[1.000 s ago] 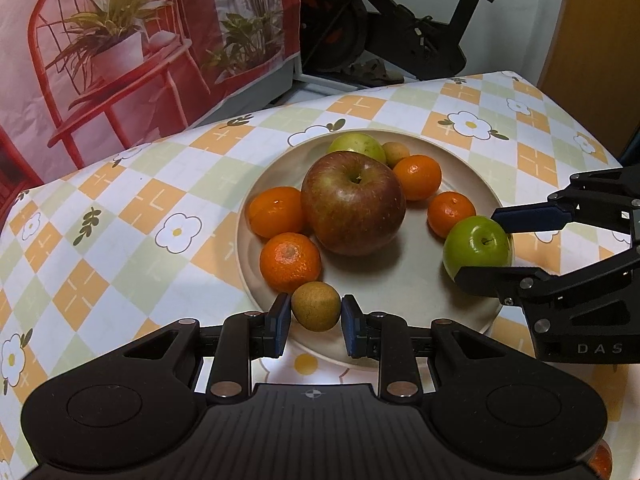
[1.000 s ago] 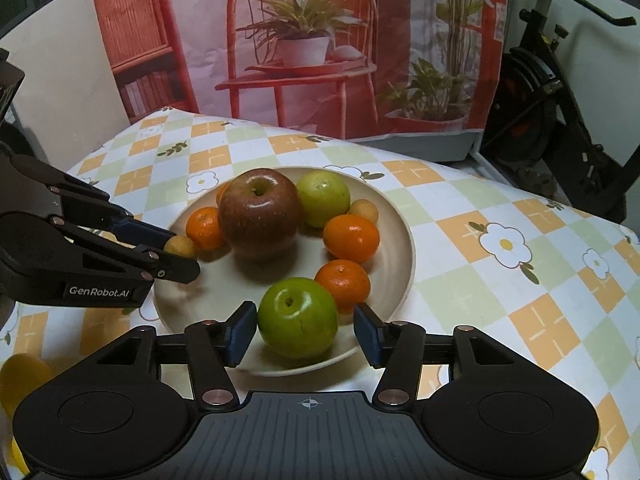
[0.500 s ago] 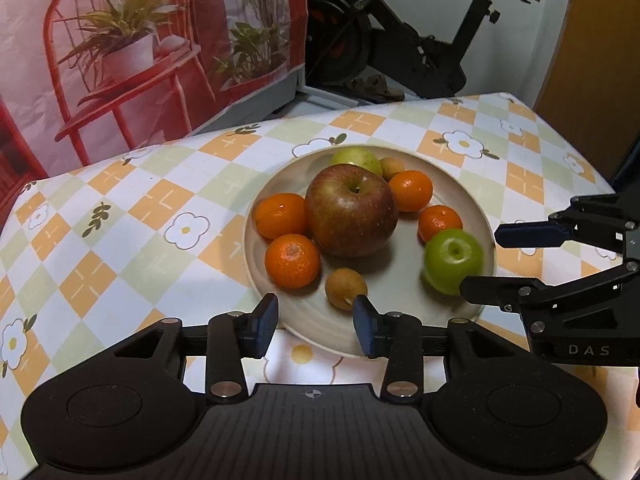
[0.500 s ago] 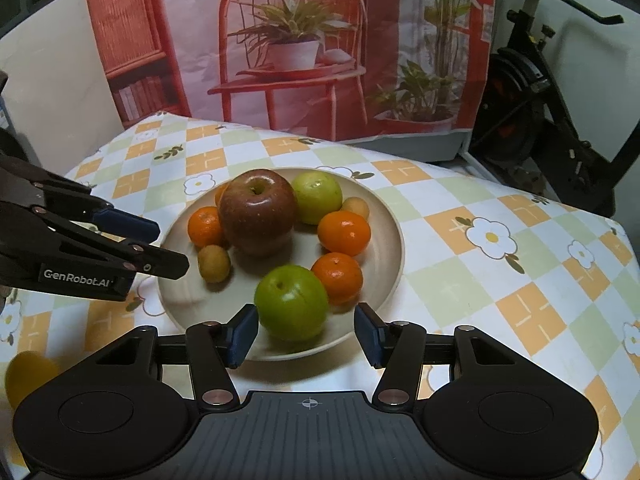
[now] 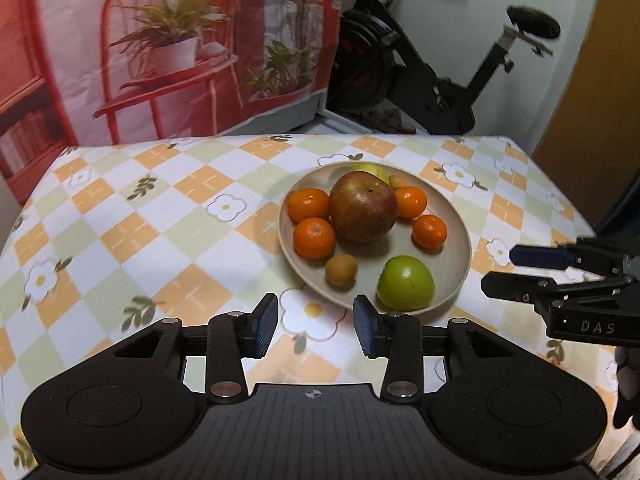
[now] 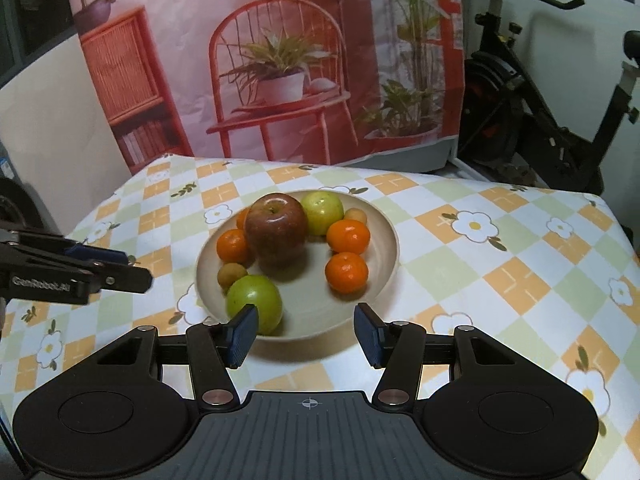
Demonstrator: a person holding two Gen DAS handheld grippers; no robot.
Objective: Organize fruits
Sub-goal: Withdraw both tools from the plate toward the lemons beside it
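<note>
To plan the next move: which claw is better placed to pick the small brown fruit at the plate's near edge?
Probably left. The left claw, jaws just opened and empty, faces the small brown fruit directly; from the right claw the green apple blocks it.

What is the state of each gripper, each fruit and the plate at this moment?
left gripper: open, holds nothing, short of the plate
right gripper: open, holds nothing
plate: upright on the table, full of fruit
red apple: upright in the middle, stem up
green apple: free, by the near rim
small brown fruit: free, beside the green apple
four oranges: resting around the red apple
</note>
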